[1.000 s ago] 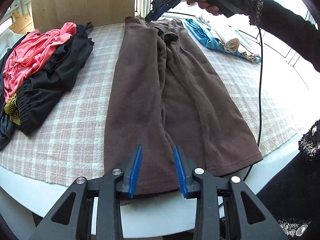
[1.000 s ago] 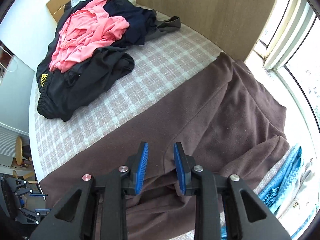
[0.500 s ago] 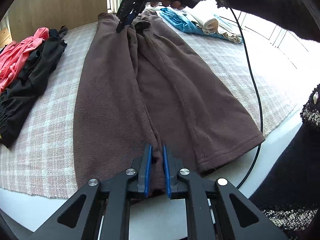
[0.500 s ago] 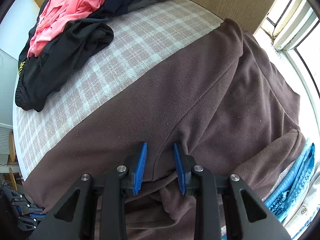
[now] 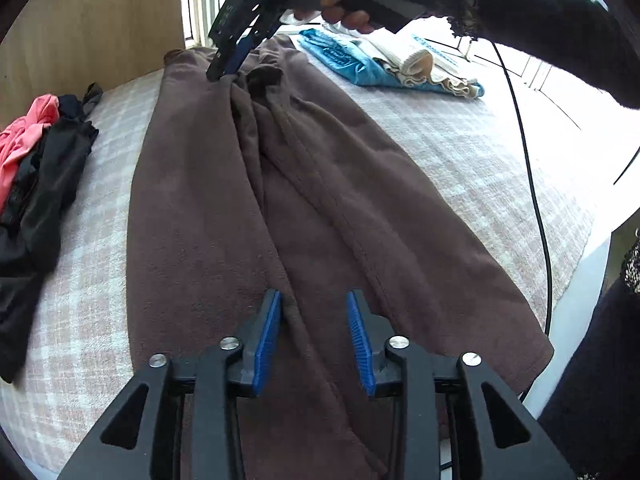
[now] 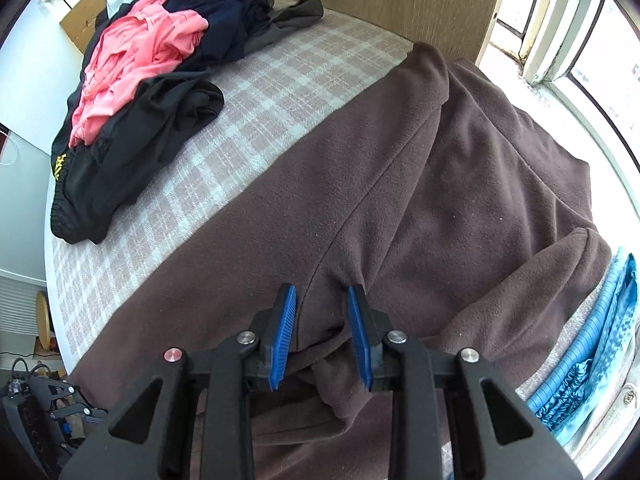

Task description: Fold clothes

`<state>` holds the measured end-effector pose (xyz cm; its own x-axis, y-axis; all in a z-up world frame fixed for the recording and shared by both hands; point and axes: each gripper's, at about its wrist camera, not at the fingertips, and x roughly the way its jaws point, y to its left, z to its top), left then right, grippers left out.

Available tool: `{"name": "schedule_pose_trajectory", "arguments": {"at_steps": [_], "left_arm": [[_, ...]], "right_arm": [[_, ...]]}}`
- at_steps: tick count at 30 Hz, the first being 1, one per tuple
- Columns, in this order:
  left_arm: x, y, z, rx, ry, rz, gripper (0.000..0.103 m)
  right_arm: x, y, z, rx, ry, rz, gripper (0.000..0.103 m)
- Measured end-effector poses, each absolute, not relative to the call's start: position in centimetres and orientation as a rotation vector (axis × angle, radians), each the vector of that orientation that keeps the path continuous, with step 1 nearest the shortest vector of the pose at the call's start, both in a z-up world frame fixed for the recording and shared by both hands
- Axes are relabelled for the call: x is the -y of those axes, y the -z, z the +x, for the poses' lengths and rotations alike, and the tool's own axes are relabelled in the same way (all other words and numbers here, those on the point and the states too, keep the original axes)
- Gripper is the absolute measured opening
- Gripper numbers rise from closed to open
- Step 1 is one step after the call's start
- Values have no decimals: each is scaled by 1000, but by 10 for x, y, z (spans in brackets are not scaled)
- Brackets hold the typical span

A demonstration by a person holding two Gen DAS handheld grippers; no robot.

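The brown fleece trousers [image 5: 320, 208] lay lengthwise on the checked pink-and-white worktop [image 5: 92, 320], legs side by side, creased along the middle. The left tongs [image 5: 314, 340] stood spread over the hem end; the right tongs [image 6: 321, 332] stood spread around a waist fold.

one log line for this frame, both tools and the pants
stage: fold brown pants | left tool: open over hem end | right tool: open, fabric between pads at waist end | pants flat on plaid cloth

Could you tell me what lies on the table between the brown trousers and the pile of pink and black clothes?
Only bare checked tablecloth separates the brown trousers from the clothes pile; the right wrist view shows it best.
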<state>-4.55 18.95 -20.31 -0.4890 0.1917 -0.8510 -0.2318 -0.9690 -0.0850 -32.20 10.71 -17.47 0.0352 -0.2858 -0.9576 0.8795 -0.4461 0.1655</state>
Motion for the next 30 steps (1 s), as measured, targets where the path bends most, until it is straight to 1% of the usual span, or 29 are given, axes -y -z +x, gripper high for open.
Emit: {"name": "schedule_pose_trajectory", "arguments": {"at_steps": [2,3,4,5,7,10,15,19,20,21,22,23,24,27,29,30], "left_arm": [[-193,196,-43,-90,-2488,-1454,42],[-189,189,-44,-75,-2497,-1461,34],[-184,182,-45,-60,-2522,-1455,30],[-177,173,-47,-42,-2572,-1426,29],[-159,167,-57,-14,-2662,-1415,29],[-135,169,-72,2,-2759,-1440,28],[-142,200,-76,-158,-2693,-1544,29],[-129,187,-75,-35,-2726,-1525,29],[-128,190,-77,-21,-2723,-1538,29],[-127,198,-80,-20,-2695,-1572,29],[-128,202,-81,-26,-2682,-1586,29],[-130,202,-80,-42,-2687,-1575,30],[-130,202,-79,-42,-2687,-1569,30],[-126,202,-79,14,-2675,-1575,30],[-126,202,-80,6,-2673,-1576,31],[-127,203,-80,-1,-2671,-1578,31]], "right_arm": [[-110,171,-326,-631,1573,1367,27],[-110,167,-328,-616,1568,1366,27],[-111,161,-331,-599,1566,1364,27],[-111,154,-334,-569,1583,1351,27],[-110,145,-337,-506,1582,1332,27],[-101,146,-328,-512,1543,1307,27],[-97,149,-320,-531,1535,1254,27],[-94,152,-313,-547,1528,1212,27],[-90,158,-310,-567,1524,1207,26],[-83,169,-308,-639,1514,1225,26],[-77,178,-307,-706,1502,1240,20],[-73,174,-309,-704,1487,1234,19],[-71,171,-318,-684,1475,1269,18],[-70,143,-361,-517,1624,1212,18],[-61,139,-395,-467,1718,1200,17],[-52,145,-410,-471,1745,1208,17]]}}
